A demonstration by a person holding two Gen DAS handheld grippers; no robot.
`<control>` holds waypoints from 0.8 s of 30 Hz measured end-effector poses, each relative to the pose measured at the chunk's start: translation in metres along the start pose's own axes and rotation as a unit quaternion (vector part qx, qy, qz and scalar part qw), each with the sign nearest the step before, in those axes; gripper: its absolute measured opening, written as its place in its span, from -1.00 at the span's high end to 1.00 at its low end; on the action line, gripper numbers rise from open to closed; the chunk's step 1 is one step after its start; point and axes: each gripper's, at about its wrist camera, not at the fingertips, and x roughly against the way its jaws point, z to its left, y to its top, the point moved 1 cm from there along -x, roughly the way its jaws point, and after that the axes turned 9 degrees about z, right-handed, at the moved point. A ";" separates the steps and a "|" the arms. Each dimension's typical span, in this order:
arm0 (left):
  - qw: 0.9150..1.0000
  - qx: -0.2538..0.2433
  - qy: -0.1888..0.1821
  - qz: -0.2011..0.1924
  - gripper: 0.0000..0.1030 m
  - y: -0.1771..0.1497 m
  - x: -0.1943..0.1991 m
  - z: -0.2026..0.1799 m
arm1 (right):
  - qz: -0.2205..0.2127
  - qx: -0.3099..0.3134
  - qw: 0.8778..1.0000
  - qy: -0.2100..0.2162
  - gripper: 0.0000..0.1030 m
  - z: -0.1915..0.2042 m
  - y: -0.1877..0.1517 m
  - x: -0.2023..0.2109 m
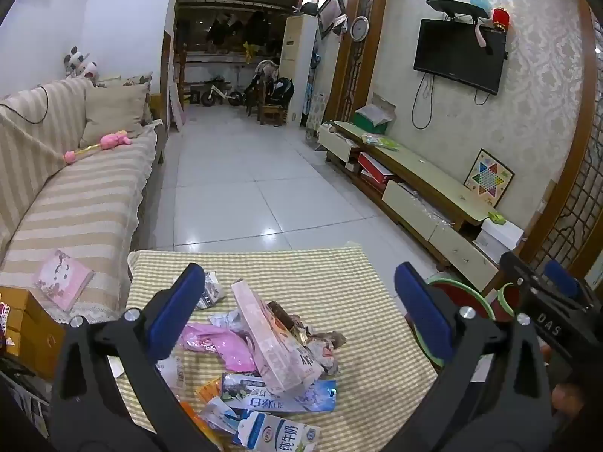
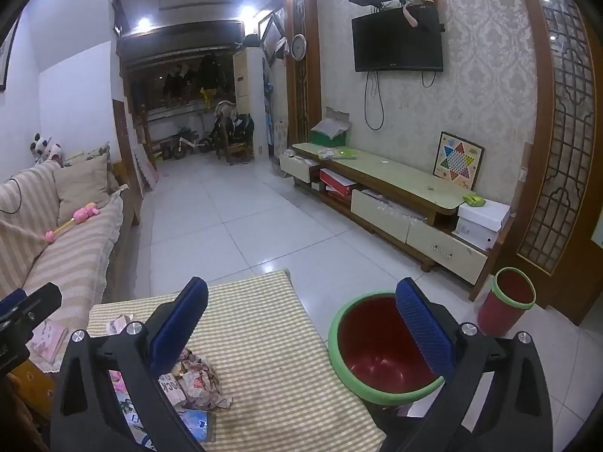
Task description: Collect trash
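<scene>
Hovering over the checked cloth, the left gripper (image 1: 297, 309) has its blue pads spread wide with nothing between them, tilted down at the heap. The right gripper (image 2: 301, 324) is likewise wide apart and empty, off to the side.

Trash pile (image 1: 264, 350): directly below and just ahead of the left gripper, between the lines of its two fingers. Pink carton (image 1: 277, 342) lies slanted on top; pink wrapper (image 1: 222, 346) beside it toward the left finger; milk carton (image 1: 279, 433) at the near edge, under the gripper. Crumpled paper (image 2: 196, 380) shows by the right gripper's left finger, close below it.

Bin (image 2: 380, 350), red with a green rim, stands on the floor just past the surface (image 2: 264, 339) edge, below the right gripper's right finger. Second bin (image 2: 507, 301) farther out, well apart.

Step in hand, as I judge it: first pick from the heap. Best to take the top piece, the pink carton, across its narrow faces, so that loose wrappers beneath are not dragged off. Descend straight, close firmly, lift clear before swinging toward the nearer bin. Flat wrappers will likely need a pinch at a raised fold.
</scene>
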 end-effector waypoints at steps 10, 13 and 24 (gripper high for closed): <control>1.000 -0.006 0.004 -0.005 -0.92 0.003 0.005 0.000 | 0.009 -0.004 1.000 -0.001 -0.86 -0.003 -0.003 -0.010; 1.000 -0.007 0.005 -0.006 -0.92 0.004 0.007 -0.003 | 0.012 -0.004 1.000 -0.002 -0.86 -0.005 0.002 -0.006; 1.000 -0.007 0.003 -0.006 -0.92 0.003 0.007 -0.003 | 0.014 -0.002 1.000 -0.006 -0.86 -0.004 -0.001 -0.009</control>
